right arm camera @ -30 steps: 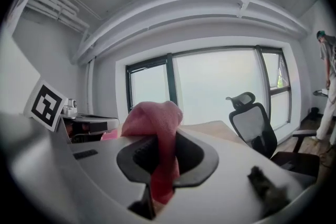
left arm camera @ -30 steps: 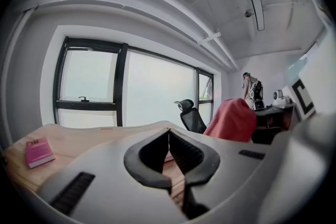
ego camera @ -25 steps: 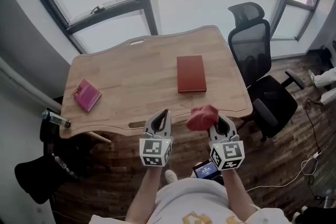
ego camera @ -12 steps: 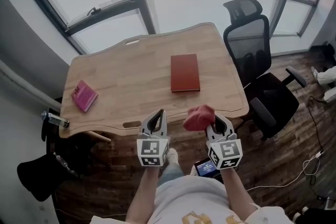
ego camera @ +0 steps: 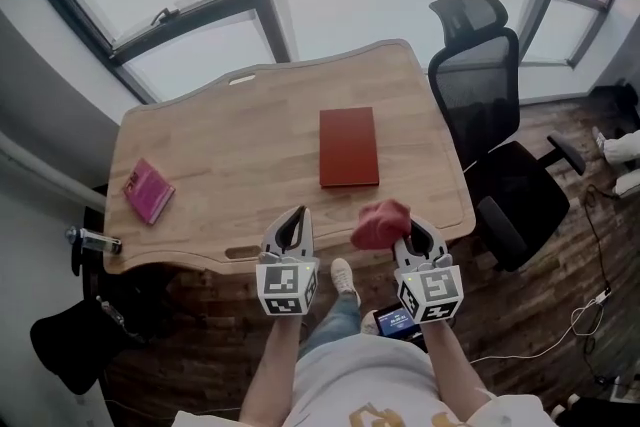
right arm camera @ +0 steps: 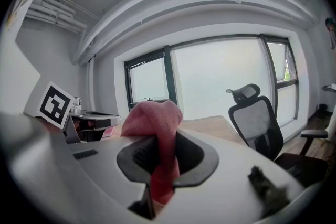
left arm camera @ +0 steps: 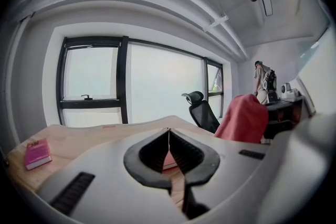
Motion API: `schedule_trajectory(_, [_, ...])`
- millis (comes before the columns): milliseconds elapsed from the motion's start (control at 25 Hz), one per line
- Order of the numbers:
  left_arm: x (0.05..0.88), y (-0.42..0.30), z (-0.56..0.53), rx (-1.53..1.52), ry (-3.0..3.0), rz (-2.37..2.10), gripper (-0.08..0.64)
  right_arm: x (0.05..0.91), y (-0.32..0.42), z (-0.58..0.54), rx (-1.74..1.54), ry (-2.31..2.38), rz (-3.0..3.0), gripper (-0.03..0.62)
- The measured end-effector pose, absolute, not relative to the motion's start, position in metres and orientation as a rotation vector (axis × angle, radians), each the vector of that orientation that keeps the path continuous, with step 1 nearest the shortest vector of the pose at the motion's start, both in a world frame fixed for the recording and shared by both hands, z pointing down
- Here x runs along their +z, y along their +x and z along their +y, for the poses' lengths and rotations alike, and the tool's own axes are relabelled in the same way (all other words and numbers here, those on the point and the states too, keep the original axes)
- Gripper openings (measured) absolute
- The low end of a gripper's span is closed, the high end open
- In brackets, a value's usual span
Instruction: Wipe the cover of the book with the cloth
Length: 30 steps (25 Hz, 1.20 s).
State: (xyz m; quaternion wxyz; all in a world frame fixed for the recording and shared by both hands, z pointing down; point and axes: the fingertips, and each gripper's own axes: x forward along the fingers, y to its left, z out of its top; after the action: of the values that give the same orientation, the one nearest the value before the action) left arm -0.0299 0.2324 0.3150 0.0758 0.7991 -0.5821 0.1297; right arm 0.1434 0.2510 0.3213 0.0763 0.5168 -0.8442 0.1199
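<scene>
Right tool (ego camera: 417,235): squeezed the red cloth (ego camera: 380,223), lower middle.
Left tool (ego camera: 291,228): closed tight, held nothing.
Book (ego camera: 349,147): lay flat on the desk (ego camera: 230,155), centre.

**Two grippers held out side by side**

The left gripper (ego camera: 296,220) had its jaws pressed together with nothing between them. Just beside it, the right gripper (ego camera: 412,233) clamped the cloth (ego camera: 380,223). Both forearms reached forward, roughly parallel.
</scene>
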Motion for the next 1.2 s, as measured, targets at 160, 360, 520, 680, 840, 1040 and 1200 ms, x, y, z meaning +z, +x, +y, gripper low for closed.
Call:
schedule_trajectory(160, [0.319, -0.03, 0.19, 0.372, 2.409, -1.73, 0.014, 0.328, 0.142, 0.214, 0.355, 1.561, -2.503, 0.059])
schedule_trajectory(360, [0.314, -0.041, 0.14, 0.336, 2.445, -1.675, 0.014, 0.331, 0.133, 0.169, 0.372, 1.601, -2.466, 0.058])
schedule_trajectory(520, [0.319, -0.046, 0.099, 0.305, 2.47, -1.619, 0.014, 0.329, 0.123, 0.136, 0.346, 1.63, -2.442, 0.059])
schedule_trajectory(680, [0.318, -0.043, 0.065, 0.272, 2.525, -1.564, 0.014, 0.328, 0.121, 0.114, 0.331, 1.703, -2.408, 0.059])
schedule_trajectory(840, [0.332, -0.046, 0.047, 0.251, 2.515, -1.523, 0.014, 0.335, 0.112, 0.11, 0.321, 1.695, -2.385, 0.058])
schedule_trajectory(1040, [0.347, -0.042, 0.037, 0.273, 2.502, -1.481, 0.014, 0.334, 0.115, 0.11, 0.315, 1.717, -2.353, 0.059])
schedule_trajectory(1200, [0.349, -0.038, 0.034, 0.286, 2.512, -1.464, 0.014, 0.337, 0.12, 0.107, 0.32, 1.726, -2.334, 0.06])
